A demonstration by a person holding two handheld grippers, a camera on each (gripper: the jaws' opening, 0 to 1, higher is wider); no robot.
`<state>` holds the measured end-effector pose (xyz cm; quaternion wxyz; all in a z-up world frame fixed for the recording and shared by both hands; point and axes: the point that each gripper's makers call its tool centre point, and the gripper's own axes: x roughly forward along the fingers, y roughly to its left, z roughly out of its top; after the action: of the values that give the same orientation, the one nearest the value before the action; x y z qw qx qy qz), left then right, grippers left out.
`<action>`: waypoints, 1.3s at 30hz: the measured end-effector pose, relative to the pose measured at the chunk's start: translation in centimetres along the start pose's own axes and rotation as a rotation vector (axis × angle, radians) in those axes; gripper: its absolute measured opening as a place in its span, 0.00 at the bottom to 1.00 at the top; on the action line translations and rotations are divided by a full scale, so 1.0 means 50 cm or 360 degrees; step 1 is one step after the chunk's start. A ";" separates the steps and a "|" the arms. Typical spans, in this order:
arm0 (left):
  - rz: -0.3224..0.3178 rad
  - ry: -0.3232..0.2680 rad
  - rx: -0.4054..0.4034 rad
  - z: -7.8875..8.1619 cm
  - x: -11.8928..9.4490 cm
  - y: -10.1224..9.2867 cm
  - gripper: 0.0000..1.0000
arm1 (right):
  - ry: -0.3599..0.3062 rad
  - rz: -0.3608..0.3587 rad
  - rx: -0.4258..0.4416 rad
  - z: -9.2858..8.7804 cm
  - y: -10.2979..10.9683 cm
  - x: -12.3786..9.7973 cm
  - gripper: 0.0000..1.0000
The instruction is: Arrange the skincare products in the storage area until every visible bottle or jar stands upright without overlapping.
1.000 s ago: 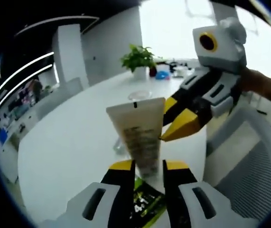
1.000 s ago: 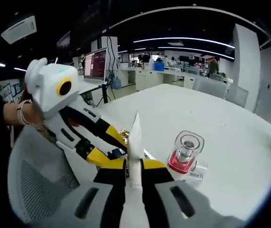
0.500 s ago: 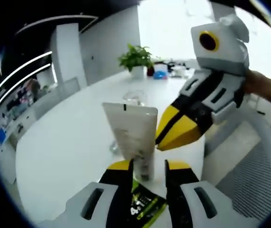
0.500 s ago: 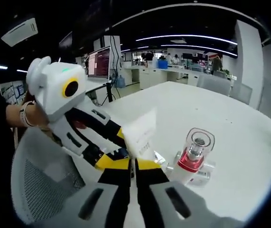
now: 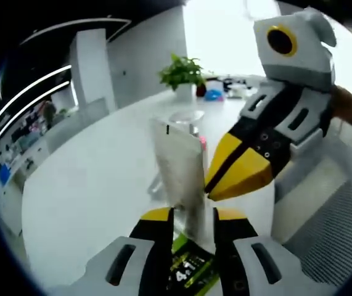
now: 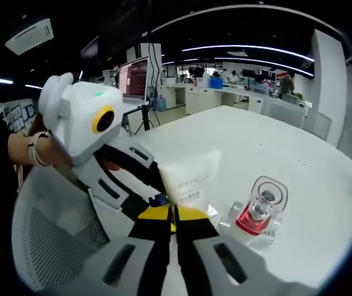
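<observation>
A cream-white tube (image 5: 179, 169) stands flat end up on the white table (image 5: 83, 185). My left gripper (image 5: 193, 214) is shut on its lower part. In the right gripper view the tube (image 6: 191, 179) faces the camera with its broad printed side. My right gripper (image 6: 174, 213) is shut with nothing between its jaws, and its tips rest against the tube. In the left gripper view the right gripper (image 5: 216, 185) comes in from the right with its yellow tips at the tube's edge. A clear bottle with a pink-red core (image 6: 259, 213) stands just beyond the tube.
A green and black sachet (image 5: 188, 268) lies on the table under the left jaws. A potted plant (image 5: 182, 73) stands at the table's far end. A grey mesh chair (image 6: 52, 234) is close to the near table edge. A person's hand (image 6: 31, 148) holds the left gripper.
The tube has turned about its long axis, from edge-on to broadside in the right gripper view. The right jaws, earlier either side of the tube's edge, are now closed together.
</observation>
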<state>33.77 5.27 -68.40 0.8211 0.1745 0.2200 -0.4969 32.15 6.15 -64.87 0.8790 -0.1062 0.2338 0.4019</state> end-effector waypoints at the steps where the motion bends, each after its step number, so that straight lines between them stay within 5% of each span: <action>1: 0.0006 -0.0004 -0.0006 -0.001 0.002 0.002 0.21 | -0.0001 0.0001 0.0002 0.000 0.000 0.000 0.02; 31: 0.0014 0.0037 -0.0040 -0.033 0.026 0.028 0.18 | 0.0016 -0.0108 0.0093 -0.039 -0.045 -0.047 0.04; 39: -0.0071 0.0027 0.0127 -0.031 0.032 0.008 0.15 | 0.0020 -0.0137 0.0118 -0.053 -0.059 -0.063 0.05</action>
<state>34.50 5.06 -70.53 0.8004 0.2064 0.2108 -0.5219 31.71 1.16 -65.58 0.8973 -0.0861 0.2492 0.3540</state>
